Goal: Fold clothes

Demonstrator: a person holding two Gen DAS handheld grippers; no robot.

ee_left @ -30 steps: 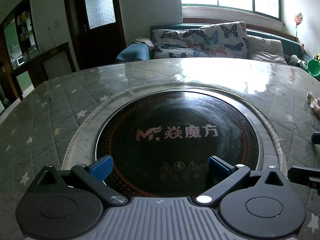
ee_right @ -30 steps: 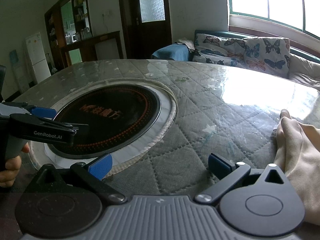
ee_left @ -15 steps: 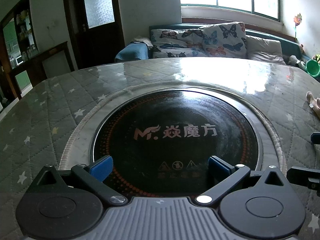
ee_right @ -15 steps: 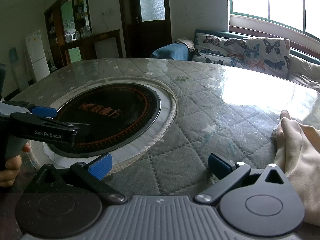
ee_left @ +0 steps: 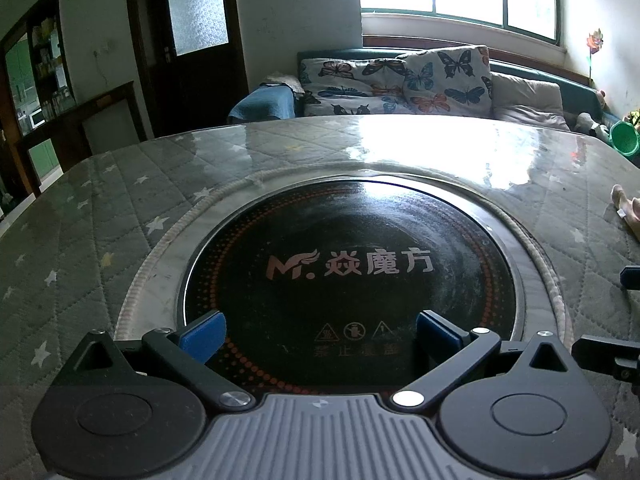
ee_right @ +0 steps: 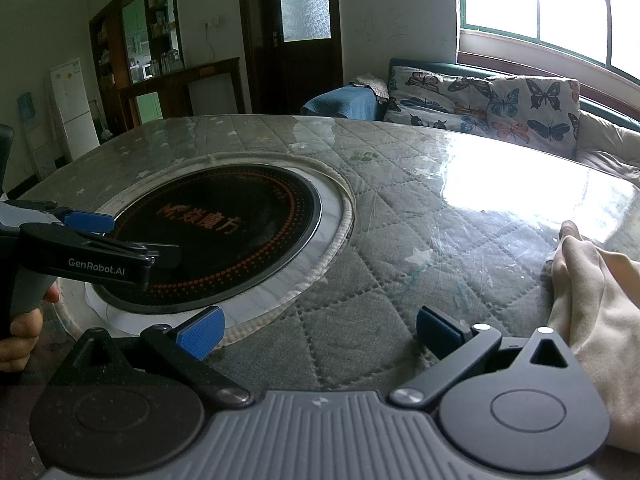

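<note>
A beige garment (ee_right: 596, 300) is seen bunched at the right edge of the right wrist view, lying on the quilted table cover (ee_right: 420, 216), with its near part running down behind the right-hand body of the gripper. In the left wrist view only a small pale piece of the same garment (ee_left: 626, 210) is shown, at the far right edge, middle height. It is held by neither gripper.

The right gripper (ee_right: 320, 330) is seen at the bottom centre of its own view with the blue-padded fingers (ee_right: 202, 332) spread wide and nothing between them; grey quilting is visible in the gap, and the garment lies just beside the right-hand finger. The left gripper (ee_left: 320, 334) is likewise seen spread wide and empty at the bottom centre of its view, held over the near rim of the round black cooktop (ee_left: 352, 276) (brand lettering and three warning symbols are printed on it). In the right wrist view the left gripper (ee_right: 120, 236) appears at the left edge, over the cooktop (ee_right: 224, 236), and a hand (ee_right: 20, 332) is seen on its handle at the lower left.

A white ring and a corded hem are seen around the cooktop. Behind the table, a sofa with butterfly cushions (ee_left: 400, 80) is shown at upper centre, a dark door (ee_left: 192, 40) at upper left, and a green bucket (ee_left: 624, 138) at the right edge
</note>
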